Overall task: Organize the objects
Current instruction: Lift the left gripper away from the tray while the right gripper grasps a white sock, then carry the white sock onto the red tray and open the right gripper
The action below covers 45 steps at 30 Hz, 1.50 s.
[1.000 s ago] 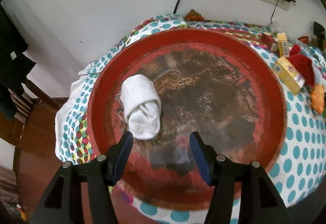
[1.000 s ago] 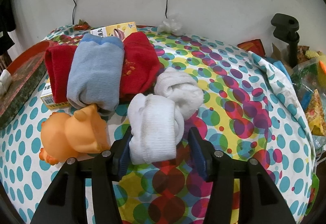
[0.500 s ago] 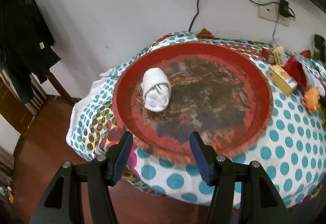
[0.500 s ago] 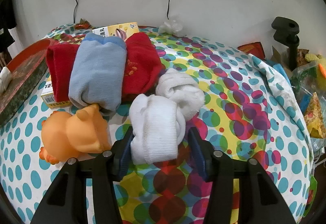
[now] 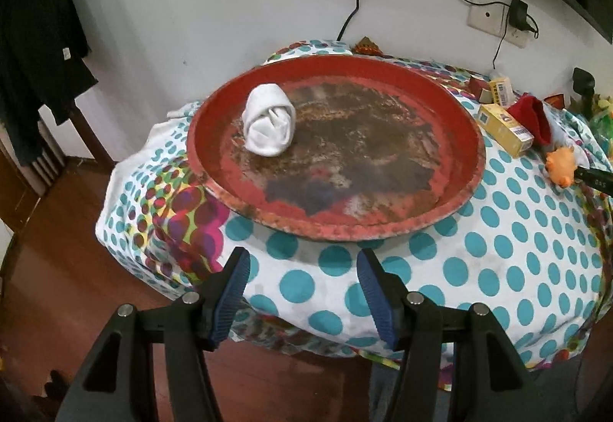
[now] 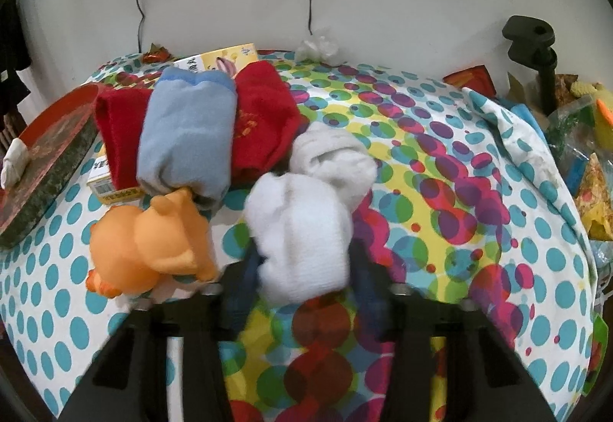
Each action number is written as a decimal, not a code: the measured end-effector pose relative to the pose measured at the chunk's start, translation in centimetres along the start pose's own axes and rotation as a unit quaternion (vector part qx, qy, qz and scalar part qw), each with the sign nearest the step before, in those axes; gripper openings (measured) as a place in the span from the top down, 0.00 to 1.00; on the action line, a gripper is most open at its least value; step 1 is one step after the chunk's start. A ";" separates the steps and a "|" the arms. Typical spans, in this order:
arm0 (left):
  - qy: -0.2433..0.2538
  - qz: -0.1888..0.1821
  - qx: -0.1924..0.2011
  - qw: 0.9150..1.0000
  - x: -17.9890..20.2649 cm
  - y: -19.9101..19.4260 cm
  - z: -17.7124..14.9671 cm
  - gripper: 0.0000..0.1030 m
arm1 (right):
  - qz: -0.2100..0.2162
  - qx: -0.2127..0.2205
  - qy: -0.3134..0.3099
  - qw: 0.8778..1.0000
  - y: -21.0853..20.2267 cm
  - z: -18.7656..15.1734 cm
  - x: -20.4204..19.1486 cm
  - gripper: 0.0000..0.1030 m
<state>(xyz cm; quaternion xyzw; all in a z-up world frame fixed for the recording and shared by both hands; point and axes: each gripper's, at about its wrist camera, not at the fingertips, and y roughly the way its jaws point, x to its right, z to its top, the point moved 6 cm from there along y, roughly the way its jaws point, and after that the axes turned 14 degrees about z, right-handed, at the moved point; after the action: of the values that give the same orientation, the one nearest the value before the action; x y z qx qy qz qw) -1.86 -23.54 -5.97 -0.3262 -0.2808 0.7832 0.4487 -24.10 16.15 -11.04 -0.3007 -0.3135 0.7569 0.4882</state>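
My right gripper (image 6: 302, 288) is closing its jaws on a rolled white sock bundle (image 6: 302, 238) that lies on the polka-dot tablecloth (image 6: 440, 230); the blue pads sit against both sides of the roll, though the picture is blurred here. A second rolled white sock (image 6: 333, 153) touches it at the far end. Just to the left sits an orange rubber animal toy (image 6: 149, 245), and behind that a folded light-blue sock (image 6: 187, 138) lies across a pair of red socks (image 6: 264, 127), which rest on a yellow cardboard box (image 6: 111, 188).

My left gripper (image 5: 302, 291) hangs with its jaws standing wide and nothing between them, over the near edge of the table, apart from the round red tray with a worn, dark centre (image 5: 459, 192). One rolled white sock (image 5: 270, 125) lies inside that tray, toward its left far side. The tray stands on the same tablecloth, with the boxes and socks near its right rim.
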 end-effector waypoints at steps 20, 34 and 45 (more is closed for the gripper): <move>-0.076 0.014 -0.037 0.996 -4.1 1.4 -0.3 0.42 | 0.027 0.069 0.022 0.997 -5.5 3.4 -6.4 0.64; -0.073 0.054 -0.028 0.996 -5.8 2.1 -0.3 0.42 | 0.122 0.001 -0.082 0.989 2.1 9.0 -23.4 0.64; -0.098 0.061 -0.042 0.992 -8.1 2.7 -0.6 0.42 | 0.161 -0.074 -0.133 0.975 12.9 12.9 -34.4 0.64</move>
<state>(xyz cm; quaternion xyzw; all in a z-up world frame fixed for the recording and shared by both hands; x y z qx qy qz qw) 0.28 -31.85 -6.21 -0.2829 -0.3353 0.8249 0.3566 -29.25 -22.30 -7.82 -0.2794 -0.3780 0.8336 0.2901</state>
